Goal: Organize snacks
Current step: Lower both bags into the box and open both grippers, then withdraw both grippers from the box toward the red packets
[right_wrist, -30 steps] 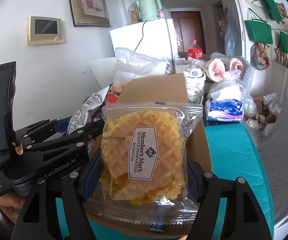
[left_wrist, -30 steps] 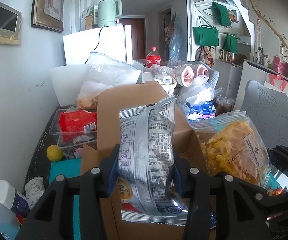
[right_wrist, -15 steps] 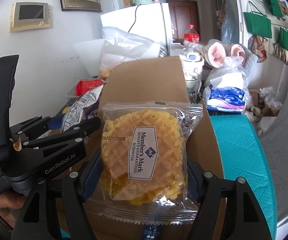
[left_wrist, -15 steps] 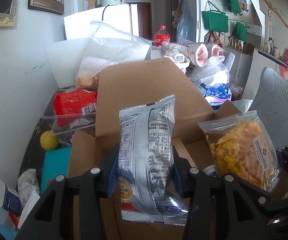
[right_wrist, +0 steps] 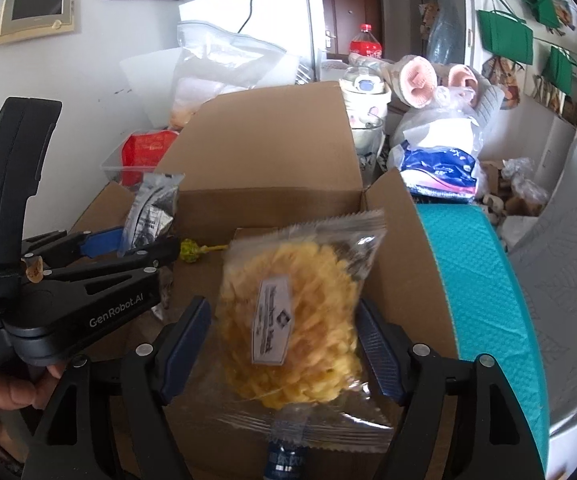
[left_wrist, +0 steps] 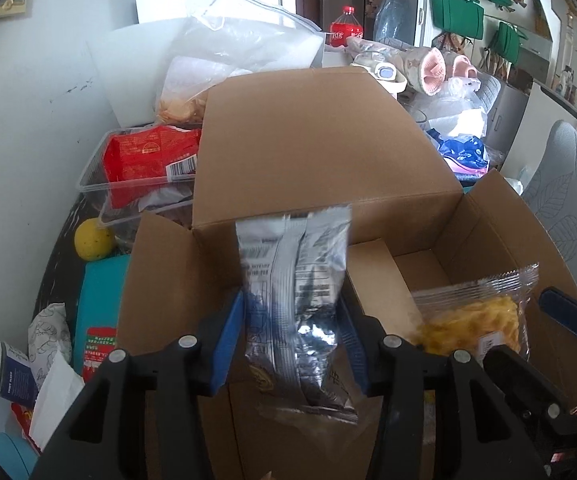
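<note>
Cardboard filled most of what I saw: the open box [left_wrist: 320,148] sat on the worktop with its flaps up, and both my packets hung over its mouth. In my left hand-held gripper [left_wrist: 294,344] was the silver foil packet [left_wrist: 294,300], upright between the blue pads; its jaws had just been opening a little, and the packet looked blurred and seemed to stand clear of at least the left pad, so I judged it was slipping loose rather than clamped. My right hand-held gripper [right_wrist: 284,344] had the clear bag of yellow waffle crisps [right_wrist: 288,312] between its pads, and those jaws had likewise just been opening; the gaps on both sides told me the bag was released and dropping toward the box floor. Both packets I took to be light, puffy and crackly, with slick film that slides easily off the pads. The crisps seemed brittle, so a hard squeeze across the middle could crush them; the safer hold, I reckoned, was a gentle pinch across the width or on the crimped seam at the top. The foil packet was softer and would buckle, so a grip low on its body suited it best.
</note>
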`<state>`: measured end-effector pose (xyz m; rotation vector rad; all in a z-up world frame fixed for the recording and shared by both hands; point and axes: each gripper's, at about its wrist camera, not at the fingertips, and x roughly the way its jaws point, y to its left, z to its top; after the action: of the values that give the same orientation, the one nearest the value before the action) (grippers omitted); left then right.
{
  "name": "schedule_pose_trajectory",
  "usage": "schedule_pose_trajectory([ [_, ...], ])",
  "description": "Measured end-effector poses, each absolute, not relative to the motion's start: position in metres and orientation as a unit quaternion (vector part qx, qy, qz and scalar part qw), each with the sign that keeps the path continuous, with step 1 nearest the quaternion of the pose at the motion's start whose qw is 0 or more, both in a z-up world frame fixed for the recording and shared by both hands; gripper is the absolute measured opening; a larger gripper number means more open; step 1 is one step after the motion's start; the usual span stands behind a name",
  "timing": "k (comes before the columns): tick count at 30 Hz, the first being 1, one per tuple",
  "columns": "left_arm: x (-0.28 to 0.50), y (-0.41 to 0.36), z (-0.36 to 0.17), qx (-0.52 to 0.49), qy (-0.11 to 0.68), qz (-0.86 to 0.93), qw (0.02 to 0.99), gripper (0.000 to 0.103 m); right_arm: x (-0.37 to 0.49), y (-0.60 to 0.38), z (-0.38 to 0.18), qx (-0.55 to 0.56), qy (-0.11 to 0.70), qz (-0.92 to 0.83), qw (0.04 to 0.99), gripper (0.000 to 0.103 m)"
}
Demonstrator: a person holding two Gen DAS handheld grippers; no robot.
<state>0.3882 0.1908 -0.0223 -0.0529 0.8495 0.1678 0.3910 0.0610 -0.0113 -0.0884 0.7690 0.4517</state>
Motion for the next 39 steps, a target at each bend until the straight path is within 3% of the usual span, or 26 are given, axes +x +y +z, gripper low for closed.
schedule_pose_trajectory([
  [2,0.387,0.192,-0.019,-0.020,0.404,0.091,0.910,0.056,0.389,0.059,-0.009,-0.041,0.368,0.215,0.904,0.083],
  [5,0.384,0.193,-0.014,-0.012,0.392,0.104,0.914,0.063,0.386,0.056,-0.005,-0.038,0.368,0.213,0.904,0.084],
  [39,0.311,0.078,0.037,0.083,0.332,-0.079,0.936,0.063,0.282,-0.041,0.051,-0.027,0.323,0.075,0.943,0.083],
])
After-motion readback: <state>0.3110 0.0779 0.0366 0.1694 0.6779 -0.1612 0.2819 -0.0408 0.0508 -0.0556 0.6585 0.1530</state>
